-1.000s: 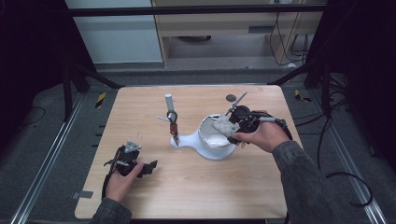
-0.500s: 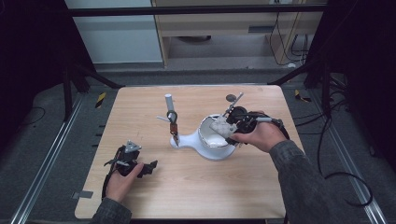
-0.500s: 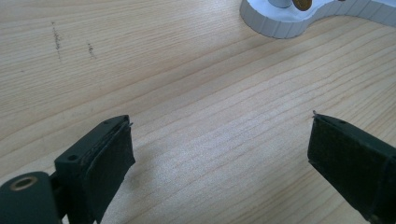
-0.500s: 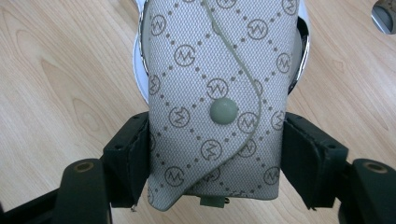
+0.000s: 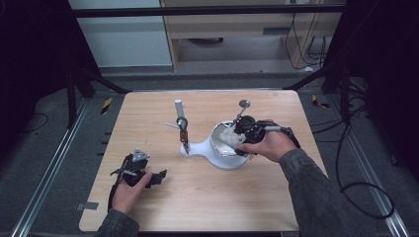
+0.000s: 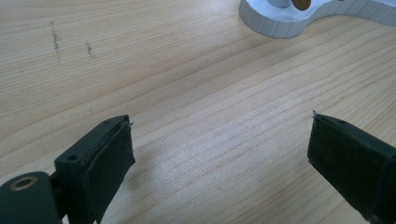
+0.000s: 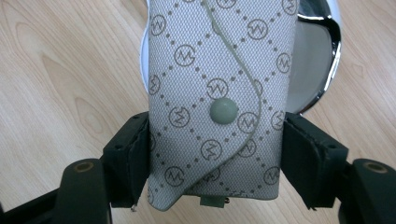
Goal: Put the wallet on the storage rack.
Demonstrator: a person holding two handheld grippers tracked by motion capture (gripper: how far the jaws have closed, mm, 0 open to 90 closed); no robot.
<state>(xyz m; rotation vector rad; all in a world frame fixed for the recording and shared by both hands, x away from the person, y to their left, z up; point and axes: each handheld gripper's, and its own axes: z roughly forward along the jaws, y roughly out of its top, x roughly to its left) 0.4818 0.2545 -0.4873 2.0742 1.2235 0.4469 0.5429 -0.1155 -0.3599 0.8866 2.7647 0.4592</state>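
Gripping patterned pouch (image 7: 215, 102) w/ right gripper (image 7: 215, 163) jaws over white bowl (image 5: 222, 159); left gripper (image 6: 219, 158) jaws open.

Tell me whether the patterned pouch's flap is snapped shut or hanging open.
Shut, as far as shows. The pouch has its curved flap lying flat across the front with the round snap seated on it, while the right hand-held gripper clamps its sides.

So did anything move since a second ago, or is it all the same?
Almost the same. The right gripper is clamped on the patterned pouch as before, over the white bowl, and it only nudged a tiny bit. The left gripper rests open on the table in the same spot. The stand with the clip has not moved. Nothing was picked up or let go.
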